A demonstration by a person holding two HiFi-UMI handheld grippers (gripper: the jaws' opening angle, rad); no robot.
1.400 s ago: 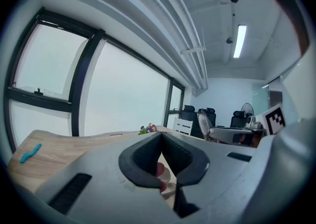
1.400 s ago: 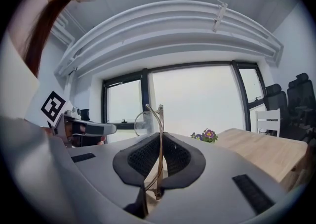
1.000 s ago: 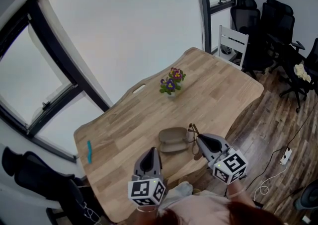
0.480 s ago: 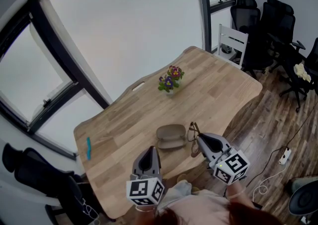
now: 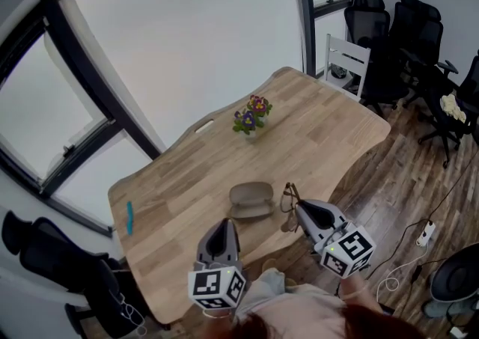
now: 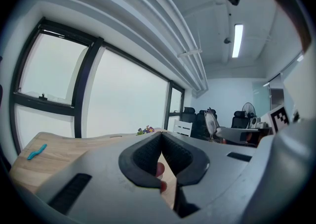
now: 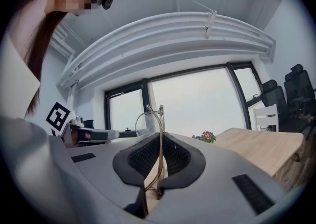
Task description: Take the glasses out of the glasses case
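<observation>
Right now the right gripper (image 7: 159, 141) clamps the glasses (image 7: 159, 119) by their thin frame, left gripper (image 6: 161, 144) clenched empty, so any twist could drop them onto the table (image 5: 322, 135).

The wooden bench (image 5: 314, 128) holds a glasses case (image 5: 251, 200), a small pot of flowers (image 5: 250, 117) and a little blue-green thing (image 5: 129, 217).

pale wood-grain bench (image 5: 329, 128). taupe case (image 5: 251, 199). thin gold glasses (image 7: 159, 119). grey left gripper (image 5: 224, 224) and right gripper (image 5: 296, 207), black textured fingers (image 7: 143, 159), black-and-white square markers (image 5: 217, 286). purple, yellow, red flowers (image 5: 249, 117). turquoise strip (image 5: 129, 218) at left. black chairs (image 5: 404, 38) far right; dark plank floor (image 5: 404, 180).
</observation>
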